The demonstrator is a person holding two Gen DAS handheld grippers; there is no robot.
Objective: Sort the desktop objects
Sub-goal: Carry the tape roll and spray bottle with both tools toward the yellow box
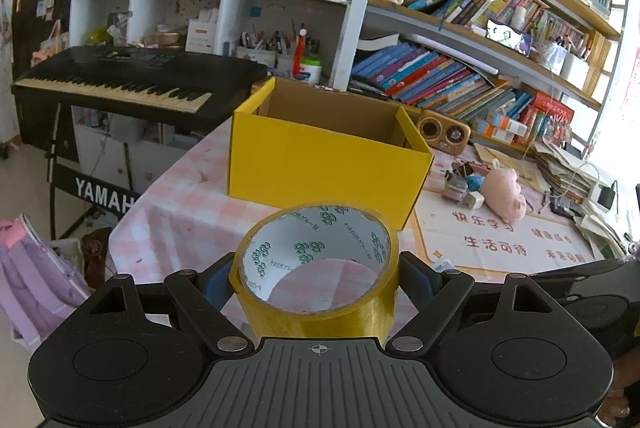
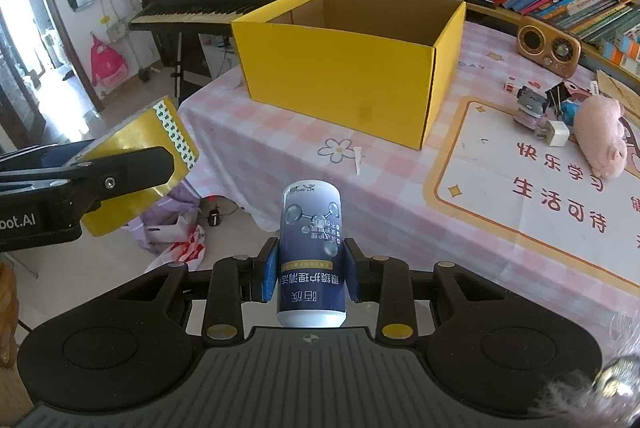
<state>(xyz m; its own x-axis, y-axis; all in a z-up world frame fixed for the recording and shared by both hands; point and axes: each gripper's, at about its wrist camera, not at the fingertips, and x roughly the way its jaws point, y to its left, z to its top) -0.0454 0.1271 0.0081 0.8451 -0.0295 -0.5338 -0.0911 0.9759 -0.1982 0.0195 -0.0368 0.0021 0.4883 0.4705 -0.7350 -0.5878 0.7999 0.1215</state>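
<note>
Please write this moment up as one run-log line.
left gripper: jaws shut on yellow tape roll | right gripper: jaws shut on navy-and-white labelled bottle | open yellow cardboard box: ahead, on table

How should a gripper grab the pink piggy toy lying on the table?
Grip the pink plush pig across its plump middle, coming from above. It lies on its side on the table mat, so the body is the widest soft part and should squash into a firm hold. The white plug and clips crowd its left side, so approaching from overhead probably avoids bumping them.
</note>
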